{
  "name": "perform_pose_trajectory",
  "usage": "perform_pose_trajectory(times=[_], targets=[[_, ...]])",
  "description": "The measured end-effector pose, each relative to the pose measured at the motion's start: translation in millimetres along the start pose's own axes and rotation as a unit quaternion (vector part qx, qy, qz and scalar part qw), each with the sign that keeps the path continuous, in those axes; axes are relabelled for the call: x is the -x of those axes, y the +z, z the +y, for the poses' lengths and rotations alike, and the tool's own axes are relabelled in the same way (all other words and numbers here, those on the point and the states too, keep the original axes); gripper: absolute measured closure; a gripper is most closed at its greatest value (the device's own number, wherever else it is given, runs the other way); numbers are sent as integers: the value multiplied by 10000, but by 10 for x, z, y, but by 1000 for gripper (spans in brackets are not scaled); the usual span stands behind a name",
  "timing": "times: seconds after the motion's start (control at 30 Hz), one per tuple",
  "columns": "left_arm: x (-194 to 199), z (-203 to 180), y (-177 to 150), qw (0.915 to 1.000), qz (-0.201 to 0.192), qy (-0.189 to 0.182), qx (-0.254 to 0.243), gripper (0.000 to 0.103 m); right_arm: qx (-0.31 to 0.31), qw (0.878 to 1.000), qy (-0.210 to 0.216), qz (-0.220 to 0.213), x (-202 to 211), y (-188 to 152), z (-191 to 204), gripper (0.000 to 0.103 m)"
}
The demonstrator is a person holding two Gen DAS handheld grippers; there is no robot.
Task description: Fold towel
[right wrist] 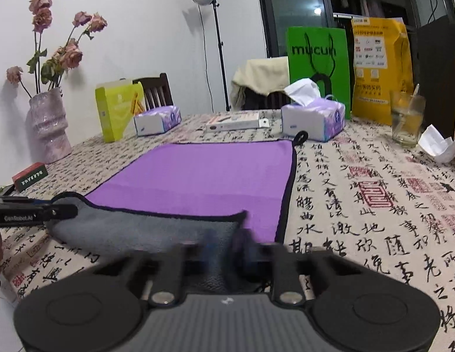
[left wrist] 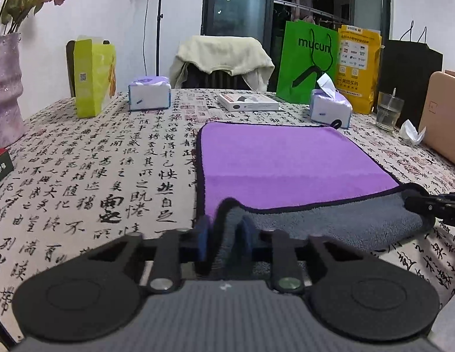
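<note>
A purple towel [left wrist: 286, 158] with a grey underside and dark trim lies flat on the calligraphy tablecloth [left wrist: 95, 176]. Its near edge is lifted and turned over, so the grey side [left wrist: 330, 220] faces up. My left gripper [left wrist: 224, 234] is shut on the near left corner of the towel. My right gripper [right wrist: 227, 246] is shut on the near right corner; it also shows at the right edge of the left wrist view [left wrist: 432, 205]. In the right wrist view the towel [right wrist: 198, 173] stretches away, and the left gripper [right wrist: 37, 212] holds the far end of the grey fold [right wrist: 145, 231].
At the back of the table stand a green bag [left wrist: 308, 58], a yellow bag [left wrist: 358, 67], two tissue packs [left wrist: 149, 92] [left wrist: 330, 107], a flat white box [left wrist: 248, 102], a yellow-green box [left wrist: 92, 76] and a glass [left wrist: 388, 111]. A pink vase [left wrist: 6, 88] stands at the left.
</note>
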State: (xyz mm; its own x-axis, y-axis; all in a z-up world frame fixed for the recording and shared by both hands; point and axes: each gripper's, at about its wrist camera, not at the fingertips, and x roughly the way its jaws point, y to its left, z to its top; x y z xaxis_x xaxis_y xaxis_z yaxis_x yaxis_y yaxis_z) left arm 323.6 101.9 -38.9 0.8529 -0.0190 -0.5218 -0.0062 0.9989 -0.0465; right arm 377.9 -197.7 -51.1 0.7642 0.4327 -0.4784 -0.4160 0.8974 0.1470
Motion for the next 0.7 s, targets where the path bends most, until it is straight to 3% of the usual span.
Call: perform_pose_trajectory(times=[0.7], targets=[[78,-19,280,9984,-469,-59,-294,93,69,9993,-257,-280,88,123,15,99]])
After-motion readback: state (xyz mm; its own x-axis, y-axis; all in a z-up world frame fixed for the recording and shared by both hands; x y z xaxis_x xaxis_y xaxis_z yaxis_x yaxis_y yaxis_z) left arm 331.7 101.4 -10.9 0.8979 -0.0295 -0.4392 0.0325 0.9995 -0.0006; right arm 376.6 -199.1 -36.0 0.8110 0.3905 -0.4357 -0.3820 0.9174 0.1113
